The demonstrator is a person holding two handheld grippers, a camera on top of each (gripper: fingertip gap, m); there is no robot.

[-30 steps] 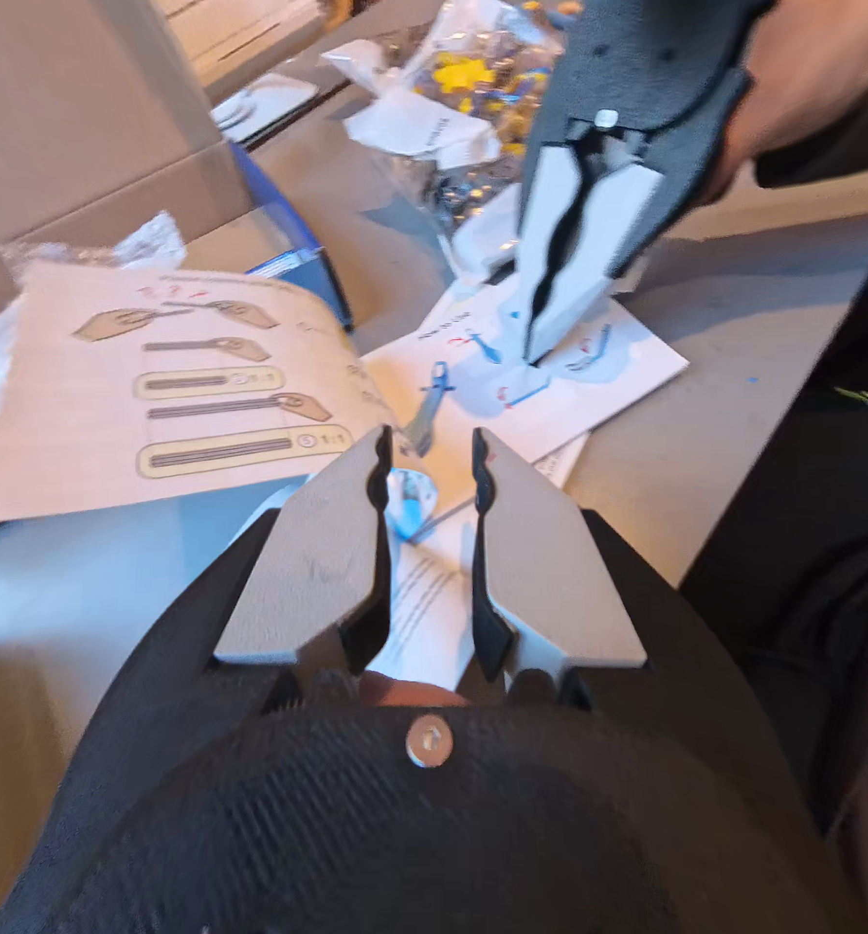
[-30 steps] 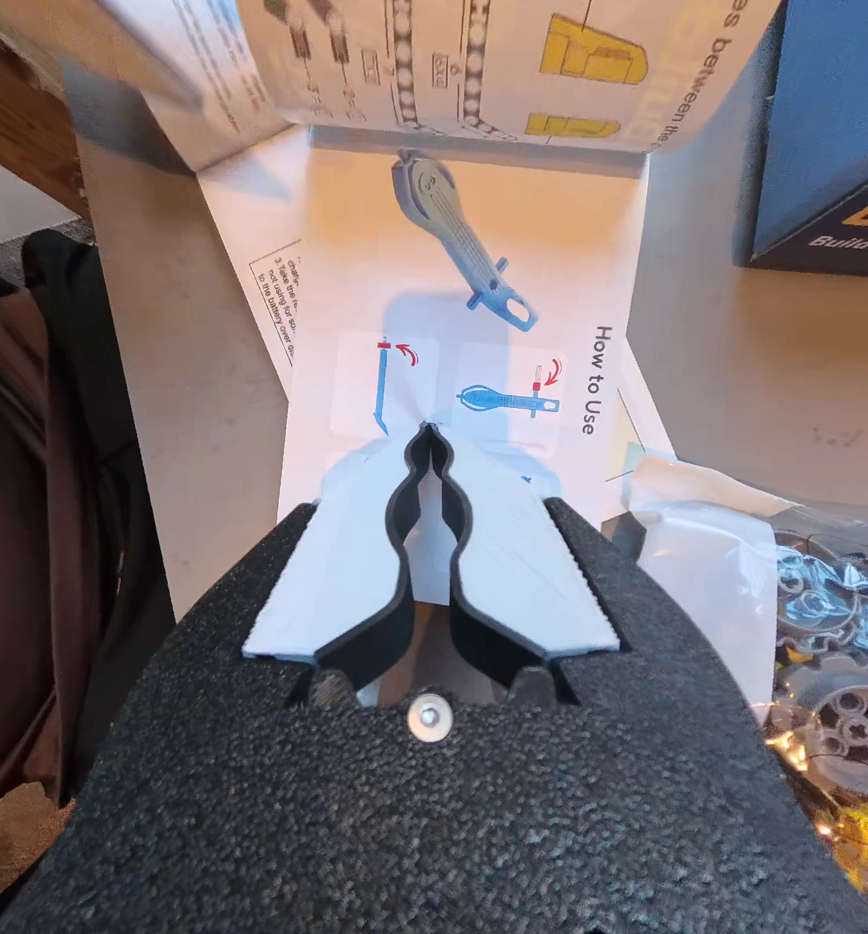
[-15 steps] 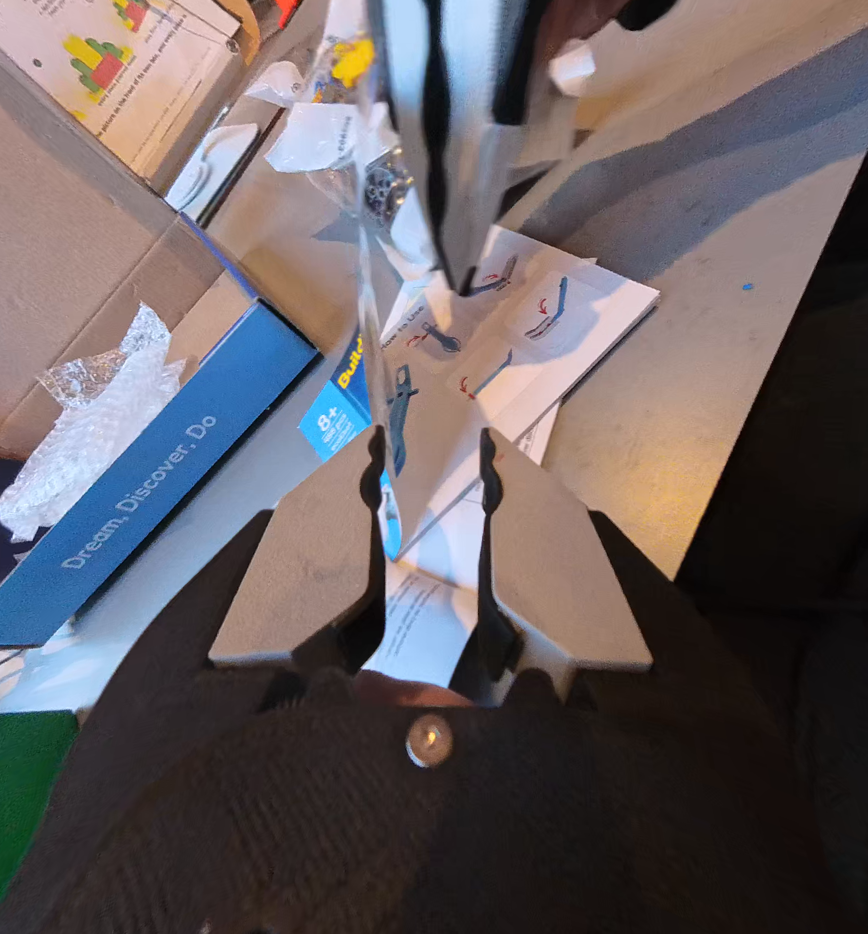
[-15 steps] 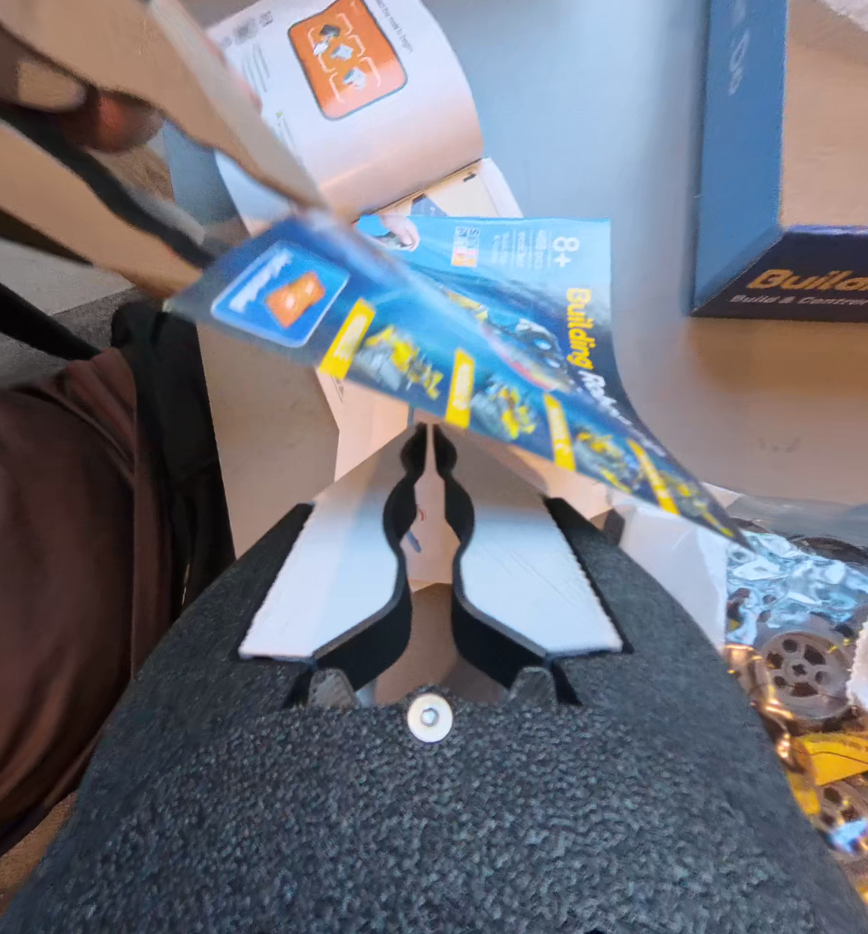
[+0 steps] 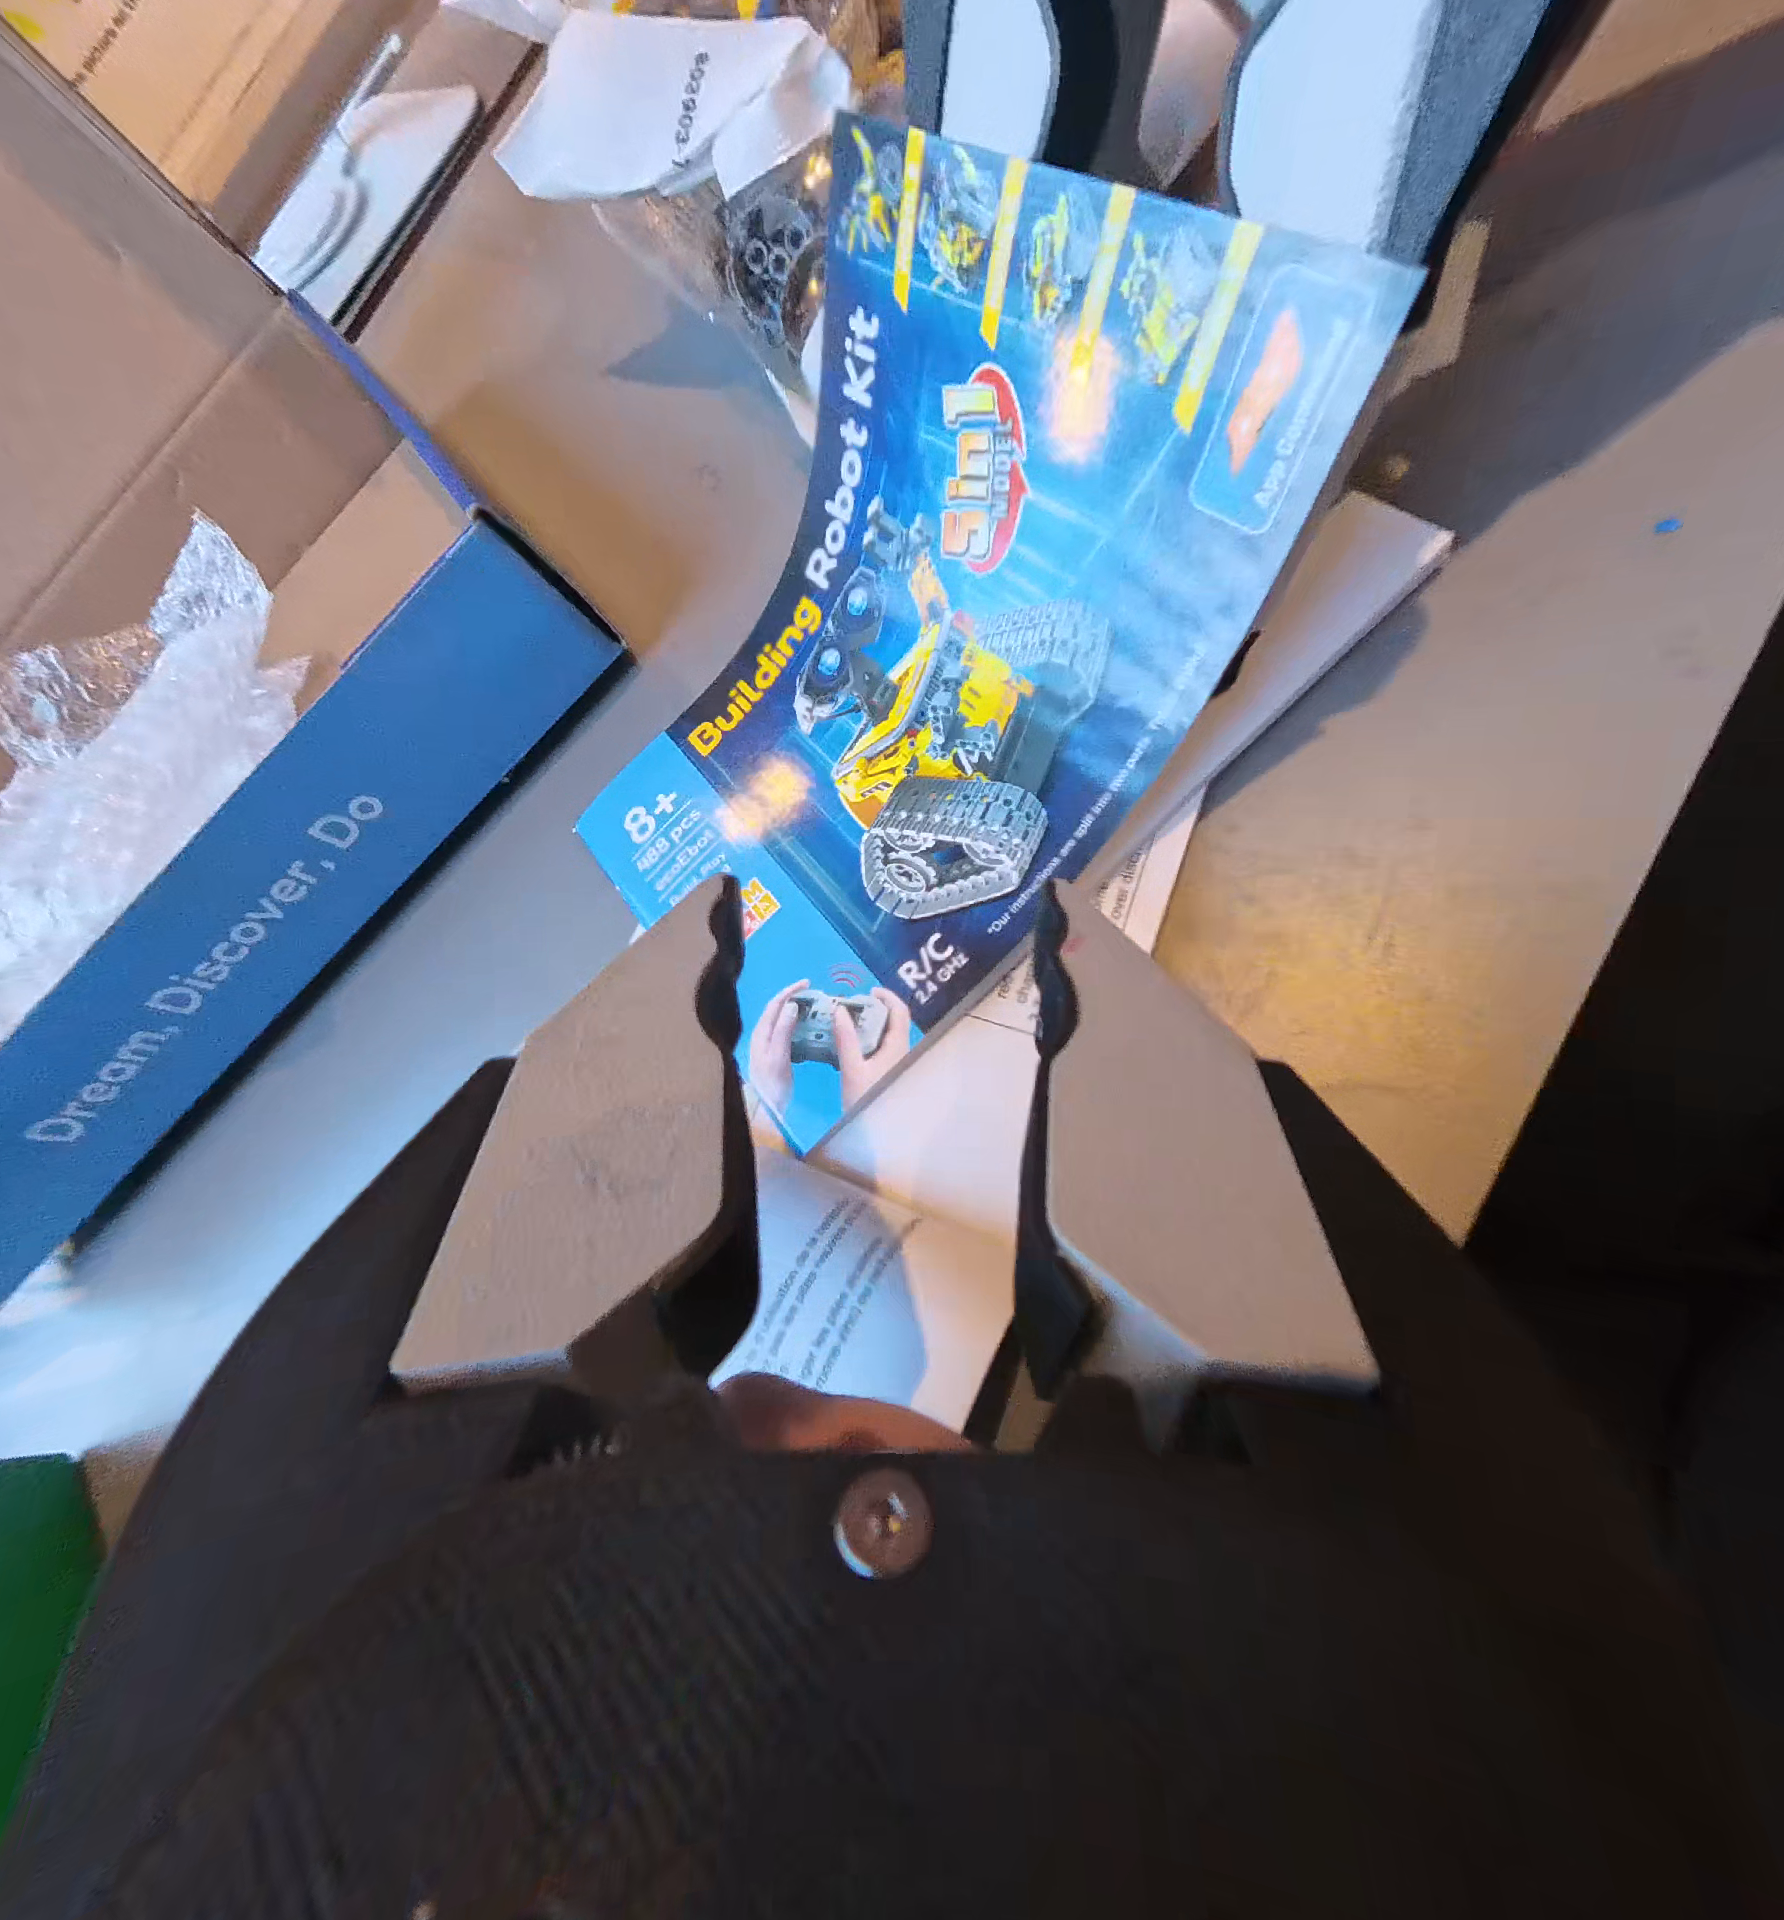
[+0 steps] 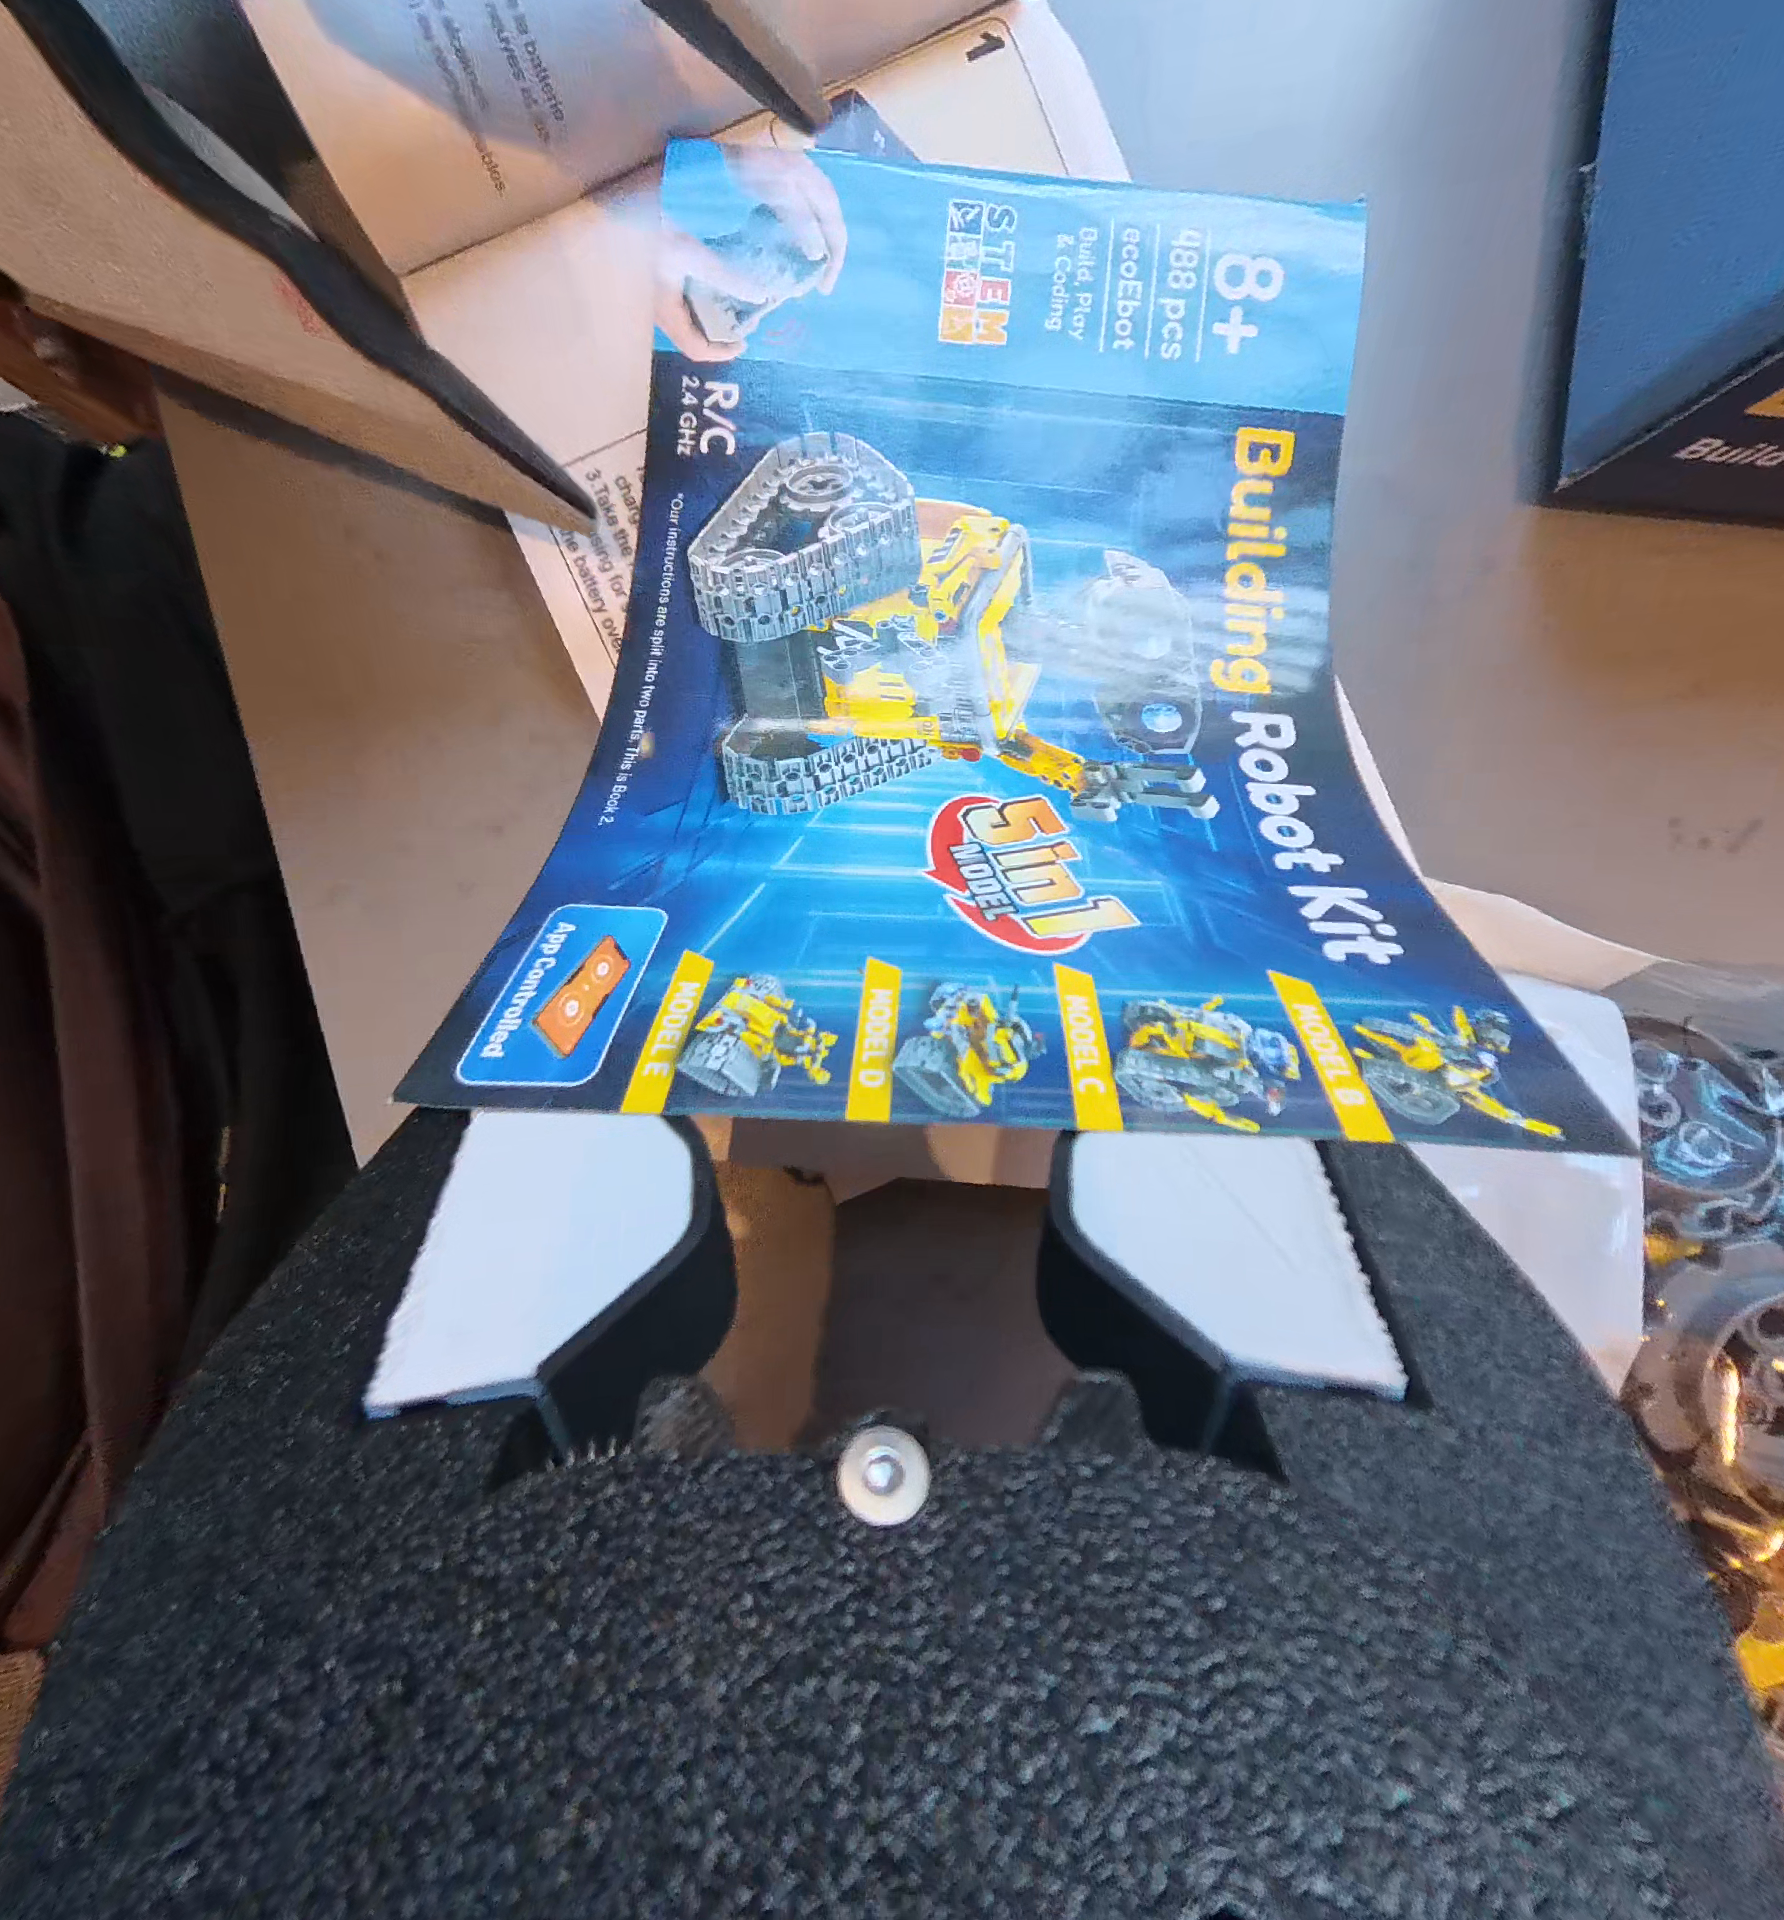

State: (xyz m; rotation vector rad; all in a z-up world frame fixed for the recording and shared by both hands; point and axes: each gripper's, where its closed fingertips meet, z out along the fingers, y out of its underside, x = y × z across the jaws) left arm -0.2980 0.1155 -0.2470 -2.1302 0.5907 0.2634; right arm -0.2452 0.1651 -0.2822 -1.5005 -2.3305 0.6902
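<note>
Left wrist view first: my left gripper (image 5: 883, 914) has its jaws spread wide, and the near corner of a blue booklet (image 5: 1013, 582) lies in the gap between them, though I can't tell whether either finger touches it. The booklet's glossy cover curves upward away from me, its far edge lifted toward my right gripper (image 5: 1142, 94), whose white fingers stand well apart at the top of the frame. Under the booklet lie white printed sheets (image 5: 867, 1247) on the grey desk (image 5: 1439, 935). Off to the left sits a long blue box (image 5: 275, 883), touching an open cardboard box with crumpled bubble wrap (image 5: 88, 727) in it. Beyond the booklet I see a clear bag of small parts (image 5: 763, 239) with a white paper label crumpled on top.

Right wrist view now: my right gripper (image 6: 883, 1132) is also spread open, and the booklet (image 6: 971, 675) overhangs the finger roots, hiding the tips, so I can't tell whether they touch it. It sags in the middle and rises toward the far end, where my left gripper's fingers (image 6: 431, 343) reach in from the upper left. White sheets (image 6: 597, 561) show beneath. To the right lies the bag of grey and yellow parts (image 6: 1761, 1299); a dark blue box (image 6: 1719, 260) stands at the upper right.
</note>
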